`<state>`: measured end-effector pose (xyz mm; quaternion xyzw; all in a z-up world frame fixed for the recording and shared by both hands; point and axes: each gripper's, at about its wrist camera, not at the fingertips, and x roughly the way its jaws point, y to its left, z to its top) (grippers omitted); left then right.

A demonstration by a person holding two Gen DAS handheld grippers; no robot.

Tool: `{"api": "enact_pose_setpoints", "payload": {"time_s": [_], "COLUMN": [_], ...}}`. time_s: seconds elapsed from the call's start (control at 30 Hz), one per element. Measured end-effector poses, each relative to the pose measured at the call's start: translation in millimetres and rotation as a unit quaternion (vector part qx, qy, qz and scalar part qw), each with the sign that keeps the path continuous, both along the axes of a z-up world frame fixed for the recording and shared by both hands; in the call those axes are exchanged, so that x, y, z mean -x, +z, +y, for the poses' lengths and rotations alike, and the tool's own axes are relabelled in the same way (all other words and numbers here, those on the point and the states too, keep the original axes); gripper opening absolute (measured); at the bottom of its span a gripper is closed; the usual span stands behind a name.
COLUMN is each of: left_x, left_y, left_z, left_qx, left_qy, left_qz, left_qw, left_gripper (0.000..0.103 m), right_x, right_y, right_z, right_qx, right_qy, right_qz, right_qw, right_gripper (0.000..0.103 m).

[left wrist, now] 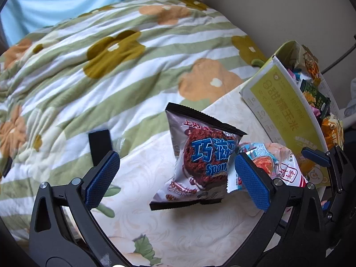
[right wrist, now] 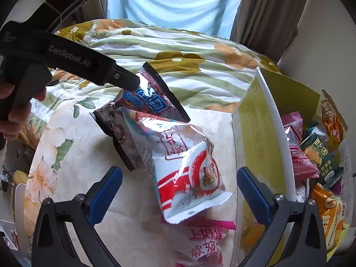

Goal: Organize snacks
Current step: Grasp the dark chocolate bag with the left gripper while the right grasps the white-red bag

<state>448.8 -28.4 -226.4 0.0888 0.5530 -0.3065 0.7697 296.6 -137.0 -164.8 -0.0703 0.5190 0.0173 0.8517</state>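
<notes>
You are well into the sorting, I judge, but not finished. The yellow box at the right side of the worktop already holds many packets: pink, dark green and orange ones lie inside it, so this part looks done. Three packets are outside the box. The dark sponge-cake packet lies on the worktop near the bed quilt, and the white and red packet lies partly over it, touching it. A pink packet lies under the lower edge of the white and red one, just beside the box wall. Your left hand-held gripper is wide open and holds nothing; its right pad is at the left end of the white and red packet, and I cannot tell if it touches. In the right wrist view its tip reaches to the dark packet. Your right hand-held gripper is also wide open and empty, with the white and red packet between its pads but not pinched. These three packets seem to remain for the box.
</notes>
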Motion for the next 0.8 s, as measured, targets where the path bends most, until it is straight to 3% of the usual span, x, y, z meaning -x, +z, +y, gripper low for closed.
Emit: {"api": "enact_pose_setpoints", "payload": {"time_s": [0.3,0.37,0.5,0.57,0.8], "left_x": [0,-2,-1,0,10], "left_y": [-27,-30,-42,-48,-47], "left_z": [-22,-22,-21,-19,-10], "left_qx": [-0.015,-0.015,-0.012,-0.003,-0.006], "left_qy": [-0.045,-0.044,-0.046,-0.046,-0.041], "left_qz": [0.022,0.024,0.046,0.063,0.057], "left_qw": [0.9986,0.9987,0.9978,0.9970,0.9975], "left_gripper": [0.100,0.090,0.078,0.064,0.055], "right_x": [-14,-16,-20,-21,-29], "right_y": [-12,-14,-18,-18,-25], "right_z": [-3,-2,1,1,7], "right_qx": [0.012,0.023,0.039,0.042,0.062], "right_qy": [0.012,0.018,0.033,0.041,0.091], "right_qz": [0.012,0.010,0.012,0.014,0.024], "right_qw": [1.000,1.000,0.999,0.998,0.994], "right_gripper": [0.102,0.102,0.102,0.101,0.094]}}
